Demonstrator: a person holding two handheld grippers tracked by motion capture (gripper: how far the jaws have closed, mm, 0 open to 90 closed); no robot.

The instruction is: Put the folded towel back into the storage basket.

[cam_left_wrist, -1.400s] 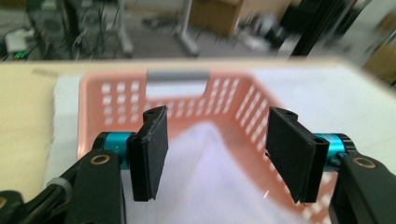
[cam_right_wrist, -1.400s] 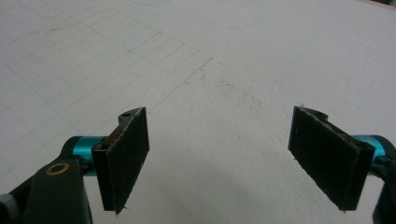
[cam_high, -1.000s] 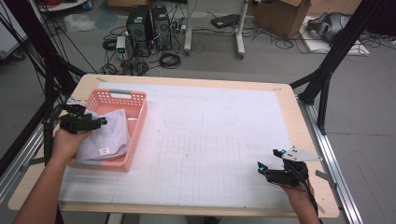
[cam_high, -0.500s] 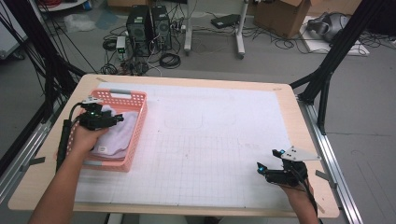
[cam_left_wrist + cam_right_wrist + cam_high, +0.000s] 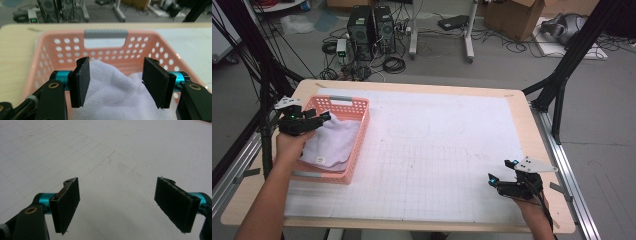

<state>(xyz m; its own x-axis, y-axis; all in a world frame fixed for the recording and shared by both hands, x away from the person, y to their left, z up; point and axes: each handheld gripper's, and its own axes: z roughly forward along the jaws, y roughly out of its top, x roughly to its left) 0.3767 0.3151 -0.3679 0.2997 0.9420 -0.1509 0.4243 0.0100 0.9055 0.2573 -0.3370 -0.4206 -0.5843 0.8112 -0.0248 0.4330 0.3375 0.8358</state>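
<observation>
the left gripper view shows the left gripper (image 5: 115,82) with jaws apart, having just widened, nothing pinched, above the white cloth (image 5: 117,92) inside the pink basket (image 5: 357,145). the high view shows the gridded surface (image 5: 447,150), the right gripper (image 5: 493,181) open near its edge, and computers (image 5: 372,25) on the floor.

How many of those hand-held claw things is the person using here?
2. The left claw hovers open over the white towel in the pink basket at the table's left. The right claw is open above the white mat near the table's front right corner.
</observation>
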